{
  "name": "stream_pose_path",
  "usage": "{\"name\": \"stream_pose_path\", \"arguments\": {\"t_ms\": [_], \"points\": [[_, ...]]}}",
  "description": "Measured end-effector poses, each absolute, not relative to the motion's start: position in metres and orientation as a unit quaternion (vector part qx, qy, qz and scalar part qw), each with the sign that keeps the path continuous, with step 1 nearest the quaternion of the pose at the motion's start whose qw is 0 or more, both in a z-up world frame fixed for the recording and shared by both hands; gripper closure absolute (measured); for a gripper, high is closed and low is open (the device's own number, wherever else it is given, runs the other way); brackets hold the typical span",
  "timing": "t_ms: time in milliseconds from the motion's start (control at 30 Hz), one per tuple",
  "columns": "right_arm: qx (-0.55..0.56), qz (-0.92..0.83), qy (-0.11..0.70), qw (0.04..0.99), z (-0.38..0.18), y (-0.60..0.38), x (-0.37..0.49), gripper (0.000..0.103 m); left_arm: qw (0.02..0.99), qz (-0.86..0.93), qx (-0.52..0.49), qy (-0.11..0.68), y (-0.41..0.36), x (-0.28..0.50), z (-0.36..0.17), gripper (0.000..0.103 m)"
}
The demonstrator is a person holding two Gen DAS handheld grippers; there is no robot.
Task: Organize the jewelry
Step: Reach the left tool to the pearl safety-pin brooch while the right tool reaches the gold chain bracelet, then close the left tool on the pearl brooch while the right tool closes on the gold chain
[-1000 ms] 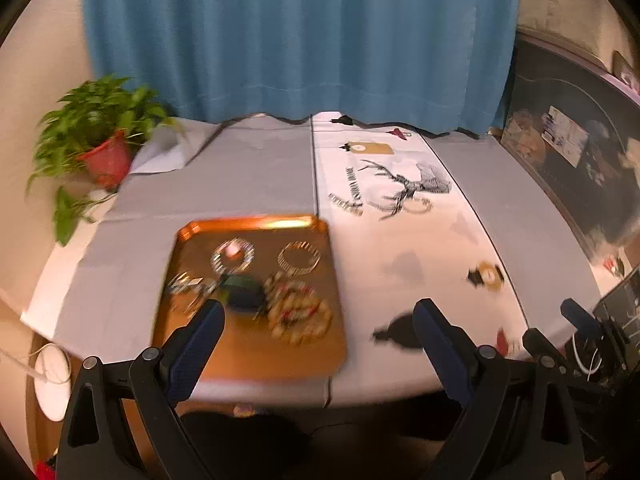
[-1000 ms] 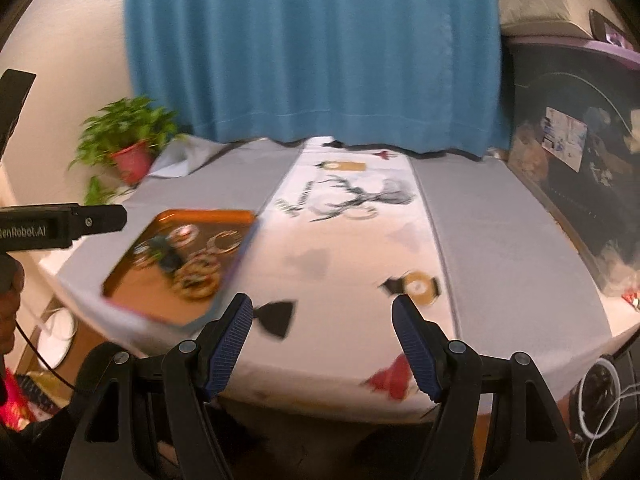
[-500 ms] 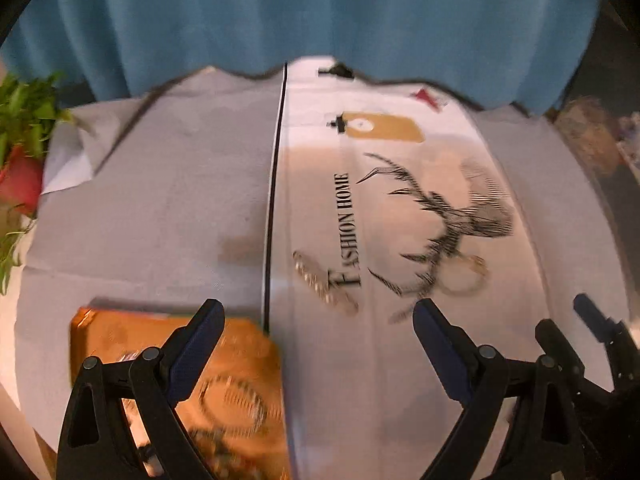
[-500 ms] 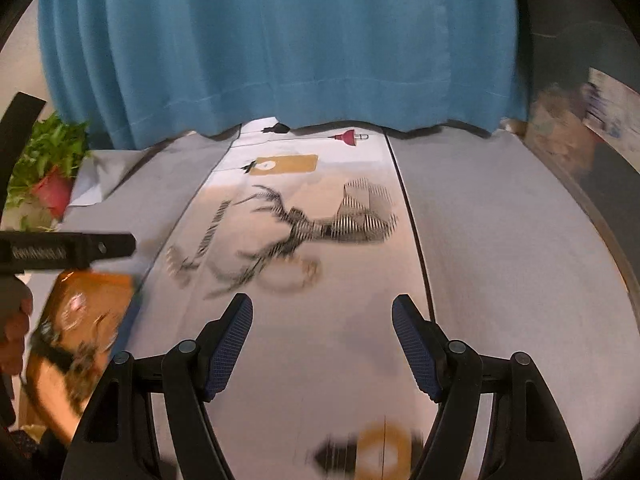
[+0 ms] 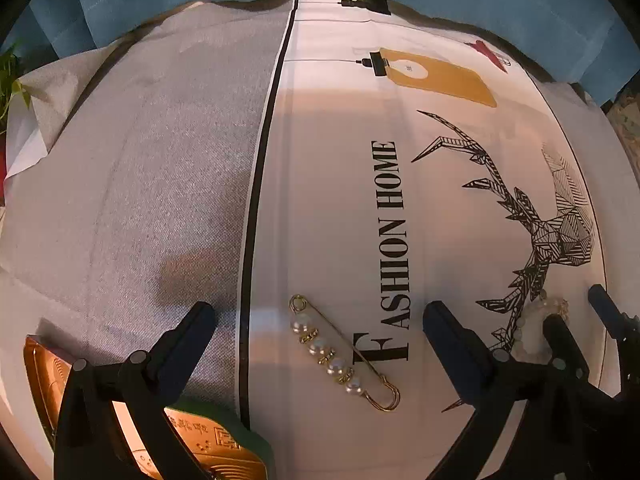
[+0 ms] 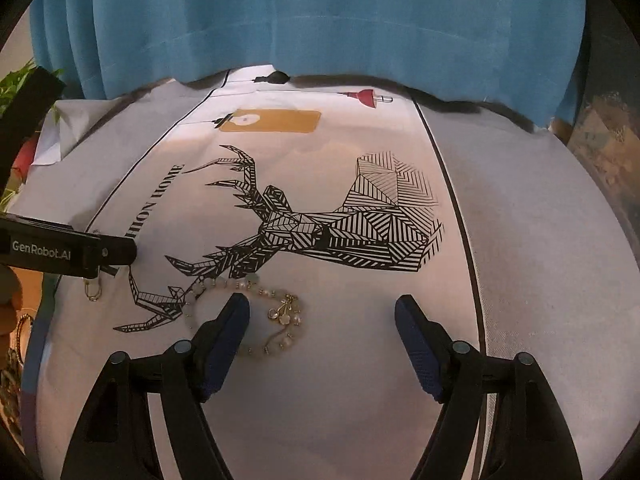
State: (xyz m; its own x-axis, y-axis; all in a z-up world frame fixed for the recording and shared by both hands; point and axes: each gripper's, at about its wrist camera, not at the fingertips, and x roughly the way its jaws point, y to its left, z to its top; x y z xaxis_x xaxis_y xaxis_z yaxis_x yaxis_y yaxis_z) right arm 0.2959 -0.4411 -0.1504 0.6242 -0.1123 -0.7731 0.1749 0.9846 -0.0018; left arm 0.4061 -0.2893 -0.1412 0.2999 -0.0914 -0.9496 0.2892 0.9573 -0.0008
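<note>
**Both grippers close in on loose pieces off the tray**

Since a second ago both grippers have swung away from the tray and dropped low over the white printed cloth, so the loose jewelry now fills each view.

A pearl brooch pin (image 5: 344, 354) lies flat on the cloth just left of the printed "FASHION HOME" lettering, between the fingers of the left gripper (image 5: 318, 316), which stand wide apart and hold nothing. A beaded bracelet (image 6: 256, 312) with a small gold charm lies curled at the deer print's antlers; the right gripper (image 6: 322, 308) is also spread wide and empty, its left finger (image 6: 226, 328) sitting over the middle of the bracelet loop, so the piece is off-centre in the gap.

Outward from these, the copper tray (image 5: 40, 364) shows at the lower left of the left view, near the cloth's grey panel. The blue curtain (image 6: 320, 20) hangs behind the table.

This looks like the reach step, before any pickup. For the pin, the left gripper probably needs only to lower and close across the thin bar. The right gripper likely needs to shift left to straddle the beads first. Both pieces lie flat and thin, so a low, square approach seems called for.
</note>
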Motion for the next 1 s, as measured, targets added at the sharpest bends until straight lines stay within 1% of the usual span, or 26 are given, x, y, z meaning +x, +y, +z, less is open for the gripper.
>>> {"name": "stream_pose_path", "arguments": {"t_ms": [100,133,167,200,233,300,433,567,733,1000], "points": [[0.035,-0.08,0.426,0.9,-0.15,-0.441,0.297,0.028,0.801,-0.119,0.086,0.58,-0.29,0.406,-0.142,0.001],[0.034,-0.079,0.426,0.9,-0.151,-0.44,0.297,0.037,0.802,-0.12,0.086,0.579,-0.289,0.404,-0.14,0.009],[0.031,-0.07,0.423,0.903,-0.15,-0.438,0.297,0.071,0.806,-0.124,0.086,0.573,-0.289,0.401,-0.136,0.038],[0.025,-0.06,0.418,0.906,-0.148,-0.434,0.295,0.092,0.81,-0.131,0.088,0.565,-0.29,0.397,-0.129,0.064],[0.02,-0.051,0.419,0.906,-0.147,-0.43,0.294,0.095,0.806,-0.141,0.089,0.567,-0.291,0.396,-0.127,0.094],[0.025,-0.042,0.418,0.907,-0.147,-0.426,0.292,0.095,0.791,-0.168,0.062,0.585,-0.288,0.395,-0.122,0.094],[0.042,-0.045,0.413,0.909,-0.14,-0.424,0.282,0.095,0.806,-0.177,0.056,0.563,-0.279,0.382,-0.103,0.094],[0.032,-0.052,0.379,0.923,-0.105,-0.417,0.255,0.095,0.815,-0.196,0.049,0.543,-0.27,0.36,-0.079,0.094],[0.0,-0.057,0.345,0.937,-0.062,-0.4,0.22,0.095,0.831,-0.22,0.042,0.509,-0.251,0.318,-0.036,0.094],[-0.018,-0.052,0.316,0.947,-0.006,-0.362,0.142,0.095,0.858,-0.246,0.027,0.451,-0.2,0.235,0.032,0.094]]}}
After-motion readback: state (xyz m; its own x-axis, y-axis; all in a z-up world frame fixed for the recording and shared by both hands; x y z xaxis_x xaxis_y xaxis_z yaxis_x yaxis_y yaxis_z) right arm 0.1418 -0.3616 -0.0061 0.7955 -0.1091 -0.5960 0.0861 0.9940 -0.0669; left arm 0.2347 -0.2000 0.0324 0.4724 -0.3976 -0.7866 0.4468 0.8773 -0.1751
